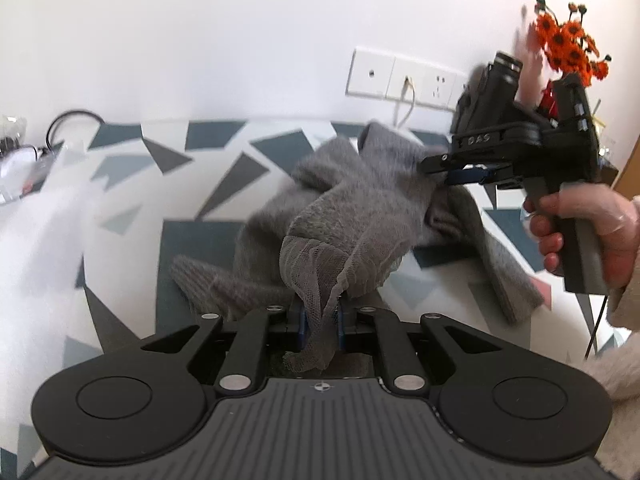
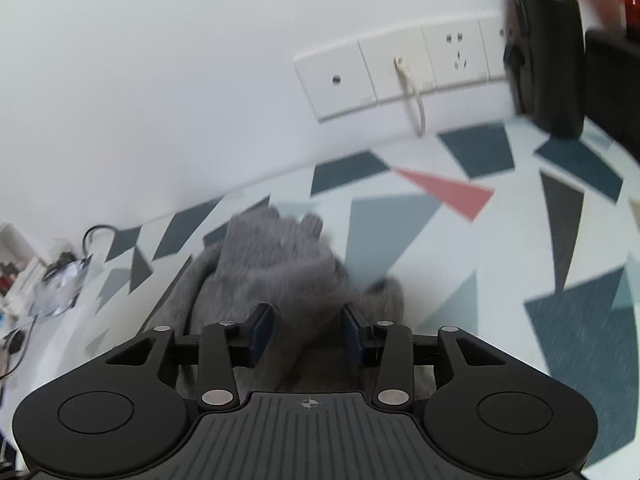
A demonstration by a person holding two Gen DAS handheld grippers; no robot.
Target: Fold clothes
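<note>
Left tool (image 1: 320, 322) pinches the grey garment's (image 1: 352, 216) mesh hem; right tool (image 2: 308, 334), at two o'clock, gapes around its far end.

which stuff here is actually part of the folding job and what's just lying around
Part of the job:
- grey garment
- left gripper, shut on its mesh edge
- right gripper, jaws apart around the cloth

Just lying about:
- orange flowers
- wall socket panel with white cable
- cables and clutter at the left edge
- patterned tablecloth

Grey fuzzy garment (image 1: 352, 216) on a white counter (image 2: 500, 240) patterned with teal, grey and pink triangles; orange flowers (image 1: 568, 46).
</note>
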